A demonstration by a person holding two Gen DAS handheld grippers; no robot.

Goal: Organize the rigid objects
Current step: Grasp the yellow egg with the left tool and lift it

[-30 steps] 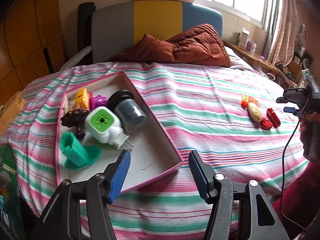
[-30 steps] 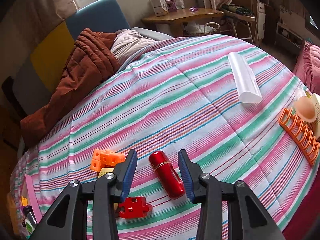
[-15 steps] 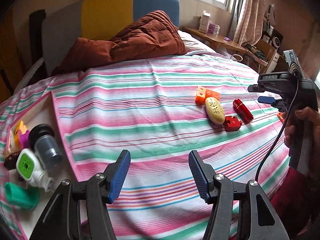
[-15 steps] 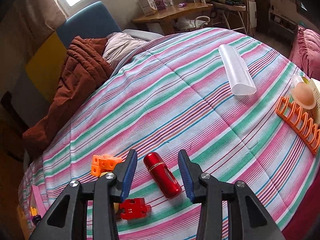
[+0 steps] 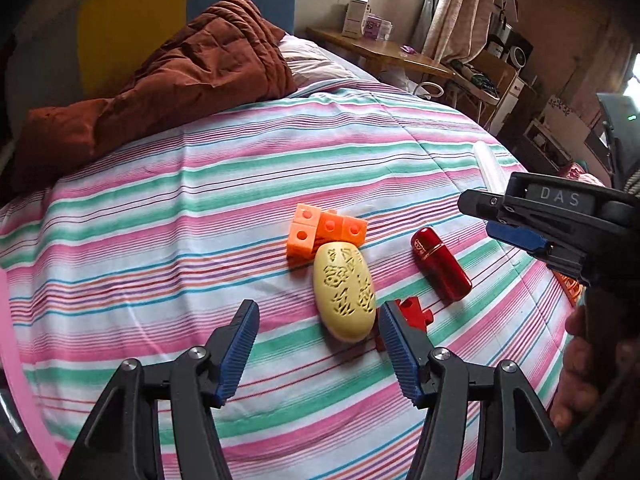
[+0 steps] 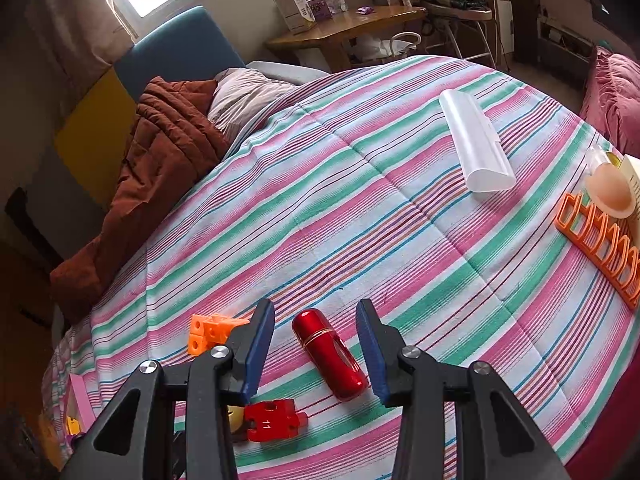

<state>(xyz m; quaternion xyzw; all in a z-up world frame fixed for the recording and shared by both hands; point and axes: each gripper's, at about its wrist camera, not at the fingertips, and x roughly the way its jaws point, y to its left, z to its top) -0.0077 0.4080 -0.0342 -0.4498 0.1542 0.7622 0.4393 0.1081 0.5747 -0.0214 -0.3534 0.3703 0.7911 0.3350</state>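
On the striped bedspread lie a yellow oval carved case (image 5: 345,290), orange linked cubes (image 5: 325,230), a red metal cylinder (image 5: 441,269) and a red puzzle-shaped tag (image 5: 412,314). My left gripper (image 5: 316,350) is open and empty, just in front of the yellow case. My right gripper (image 6: 316,350) is open, its jaws on either side of the red cylinder (image 6: 330,354), above it. The red tag (image 6: 272,420) marked 11 and the orange cubes (image 6: 208,332) lie to its left. The right gripper also shows in the left wrist view (image 5: 516,232).
A white translucent tube case (image 6: 474,146), an orange rack (image 6: 600,240) and a peach round item (image 6: 610,190) lie at the right of the bed. A brown quilt (image 5: 160,80) is piled at the headboard. The pink tray edge (image 5: 12,360) shows at far left.
My left gripper has swung right, away from the pink tray of objects, and closed in on the yellow case. My right gripper has stayed over the red cylinder, moving slightly nearer.
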